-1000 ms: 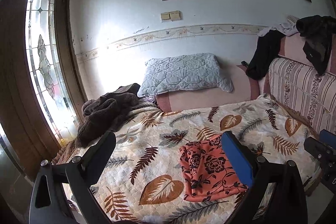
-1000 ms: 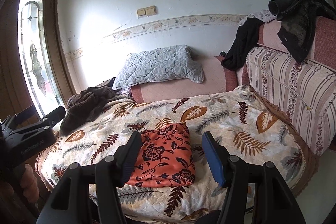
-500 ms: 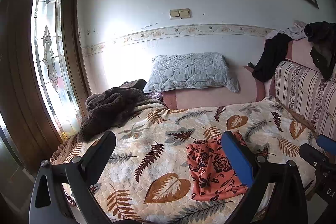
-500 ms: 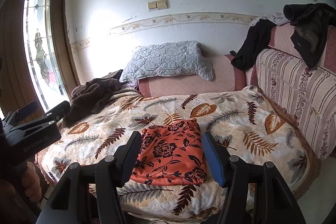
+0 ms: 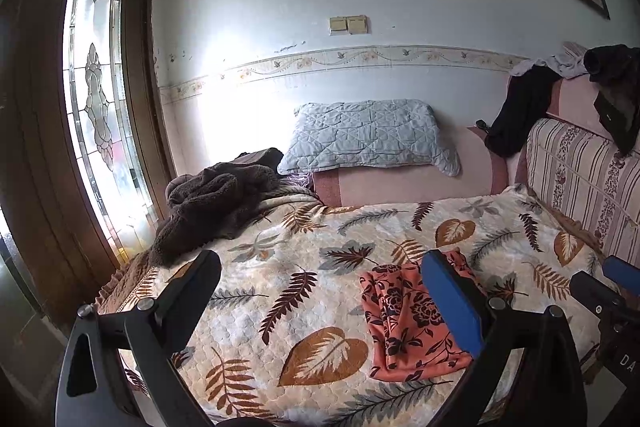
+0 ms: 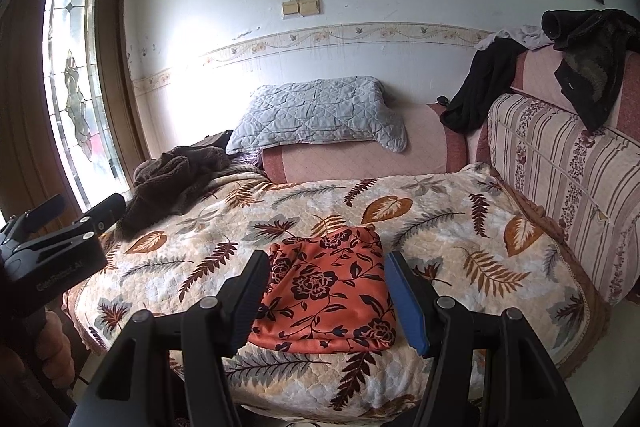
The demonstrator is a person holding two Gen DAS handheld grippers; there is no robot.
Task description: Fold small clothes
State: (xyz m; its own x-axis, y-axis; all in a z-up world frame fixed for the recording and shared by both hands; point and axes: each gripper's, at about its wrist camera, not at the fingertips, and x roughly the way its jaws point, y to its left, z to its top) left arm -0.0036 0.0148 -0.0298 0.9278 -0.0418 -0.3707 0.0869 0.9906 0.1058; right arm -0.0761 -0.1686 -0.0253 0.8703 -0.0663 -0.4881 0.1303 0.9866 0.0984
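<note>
The right claw (image 6: 326,291) stands part open, its jaws apart with nothing gripped between them. It hangs over the near edge of the quilt (image 6: 460,239), and seen along its fingers the orange floral cloth (image 6: 328,287) lies just beyond and between the two tips, flat on the quilt, folded into a rough rectangle and touching neither finger. To this claw's left, well apart, the left claw (image 6: 86,205) shows at the picture's edge, held by a hand (image 6: 52,343).

The left claw (image 5: 320,291) is wide open and holds nothing. From its own view the cloth (image 5: 404,323) lies ahead and toward its right finger, which covers part of the cloth's right side; whether that finger touches it cannot be told. Bare quilt (image 5: 280,267) fills the gap between the fingers. At the far right edge sits the tip of the right claw (image 5: 600,287).

Farther out, beyond the left finger, a brown fleece (image 5: 212,203) is heaped at the quilt's far left corner. Straight ahead a grey pillow (image 5: 368,139) leans on the wall over a pink cushion (image 5: 404,187). To the right a striped sofa back (image 5: 580,175) carries dark clothes (image 5: 616,87).
</note>
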